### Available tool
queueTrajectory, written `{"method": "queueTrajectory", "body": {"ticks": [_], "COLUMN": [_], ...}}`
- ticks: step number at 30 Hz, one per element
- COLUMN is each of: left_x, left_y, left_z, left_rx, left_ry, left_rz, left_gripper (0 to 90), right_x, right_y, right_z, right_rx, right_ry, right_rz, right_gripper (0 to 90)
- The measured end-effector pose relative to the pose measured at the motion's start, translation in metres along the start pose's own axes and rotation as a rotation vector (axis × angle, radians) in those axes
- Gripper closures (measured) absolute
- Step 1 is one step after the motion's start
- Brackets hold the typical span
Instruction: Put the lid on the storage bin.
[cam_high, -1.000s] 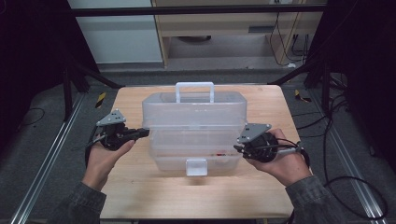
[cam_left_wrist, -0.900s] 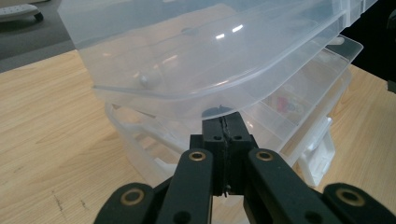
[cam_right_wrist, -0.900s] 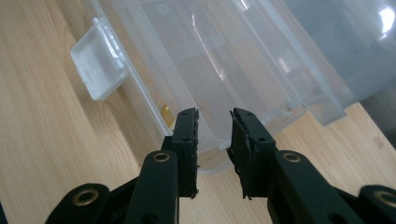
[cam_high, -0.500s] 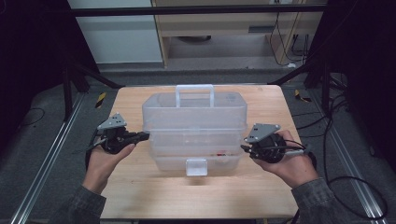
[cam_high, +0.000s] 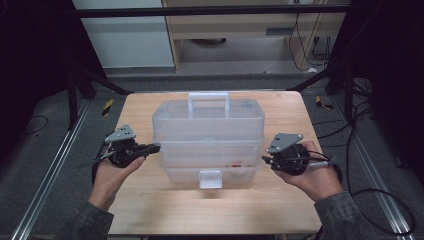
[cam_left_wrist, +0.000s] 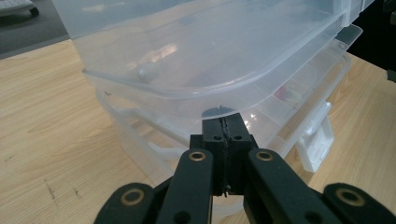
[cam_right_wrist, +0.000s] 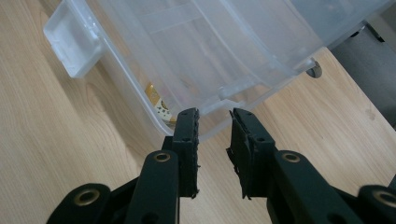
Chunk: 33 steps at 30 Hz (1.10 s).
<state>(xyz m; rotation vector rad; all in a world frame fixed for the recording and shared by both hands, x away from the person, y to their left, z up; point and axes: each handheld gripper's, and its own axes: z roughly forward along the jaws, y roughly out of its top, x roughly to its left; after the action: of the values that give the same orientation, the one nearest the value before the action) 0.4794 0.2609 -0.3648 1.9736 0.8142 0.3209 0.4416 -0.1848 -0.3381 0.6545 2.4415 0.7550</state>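
A clear plastic tiered toolbox (cam_high: 207, 125) with a white handle (cam_high: 208, 97) and a front latch (cam_high: 210, 178) stands mid-table. My left gripper (cam_high: 156, 147) is shut, with its tips against the box's left side. In the left gripper view, the shut left gripper (cam_left_wrist: 225, 122) sits just under the lip of an upper tray (cam_left_wrist: 196, 70) with nothing visible between the jaws. My right gripper (cam_high: 263, 160) is at the box's right side. In the right gripper view, the right gripper (cam_right_wrist: 214, 116) is open by a narrow gap, close to the bottom tray's corner (cam_right_wrist: 210, 105) and holding nothing.
The wooden table (cam_high: 150, 210) has bare room in front of the box and at both sides. Small colourful items (cam_right_wrist: 159, 105) lie inside the bottom tray. Cables (cam_high: 370, 195) trail on the floor to the right, and metal rails (cam_high: 45, 185) run along the left.
My right gripper has drawn back to the right, away from the box's side. The left gripper and the box have stayed in place.
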Motion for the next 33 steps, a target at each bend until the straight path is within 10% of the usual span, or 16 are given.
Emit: {"method": "queueTrajectory", "body": {"ticks": [33], "left_x": [-0.001], "left_y": [-0.022], "left_z": [-0.006], "left_rx": [-0.001], "left_ry": [0.0], "left_rz": [-0.025], "left_gripper": [89.8], "right_x": [-0.006], "right_y": [-0.012], "right_z": [-0.001], "right_rx": [0.019], "right_ry": [-0.004], "right_rz": [0.033], "right_gripper": [70.9]}}
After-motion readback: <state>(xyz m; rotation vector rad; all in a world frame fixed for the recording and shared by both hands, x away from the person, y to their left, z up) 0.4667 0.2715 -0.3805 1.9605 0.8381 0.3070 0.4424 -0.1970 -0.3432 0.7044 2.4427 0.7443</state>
